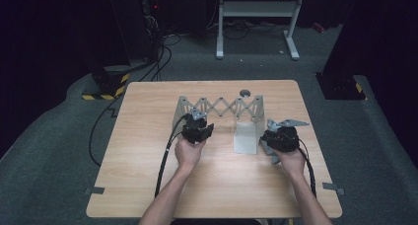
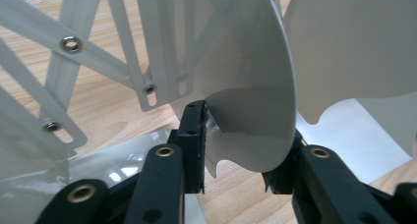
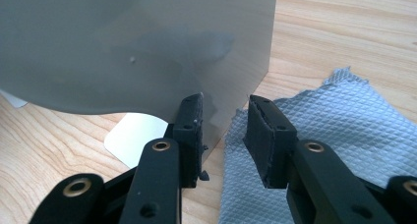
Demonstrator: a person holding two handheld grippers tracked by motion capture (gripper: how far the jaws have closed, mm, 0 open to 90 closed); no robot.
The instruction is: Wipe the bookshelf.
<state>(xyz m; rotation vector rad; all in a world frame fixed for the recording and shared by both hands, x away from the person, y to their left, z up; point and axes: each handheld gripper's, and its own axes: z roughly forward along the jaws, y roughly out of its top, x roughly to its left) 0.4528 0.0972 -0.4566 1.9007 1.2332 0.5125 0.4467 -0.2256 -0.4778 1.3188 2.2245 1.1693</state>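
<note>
Reaching in from the near edge of the wooden table [image 1: 148,185], two forearms each carry a gripper. In the high view the left gripper [image 1: 198,130] sits just in front of the person's left hand [image 1: 189,151], its black cable [image 1: 165,161] trailing back along the forearm, and the right gripper [image 1: 280,137] sits ahead of the right hand [image 1: 291,160] near the table's right side. Under and beside the right gripper lies a blue-grey cloth [image 3: 344,135], its waffle texture plain in the right gripper view.

In the left gripper view the left gripper's [image 2: 246,150] jaws stand a moderate way apart with the curved lower edge of a white sheet [image 2: 255,111] between them; the left jaw meets the sheet's edge, while the right jaw is hidden behind it, so I cannot tell whether the sheet is actually clamped. In the right gripper view the right gripper's [image 3: 223,130] jaws are open about as wide, and the corner of a grey sheet [image 3: 147,47] hangs between them, touching the left jaw and clear of the right one.

Between the two grippers a flat pale sheet [image 1: 245,138] rests on the table. Just beyond stands the white folding rack [image 1: 219,108], an accordion lattice of riveted slats stretched across the table's middle. Past it, near the far edge, lies a small round grey disc [image 1: 245,93]
</note>
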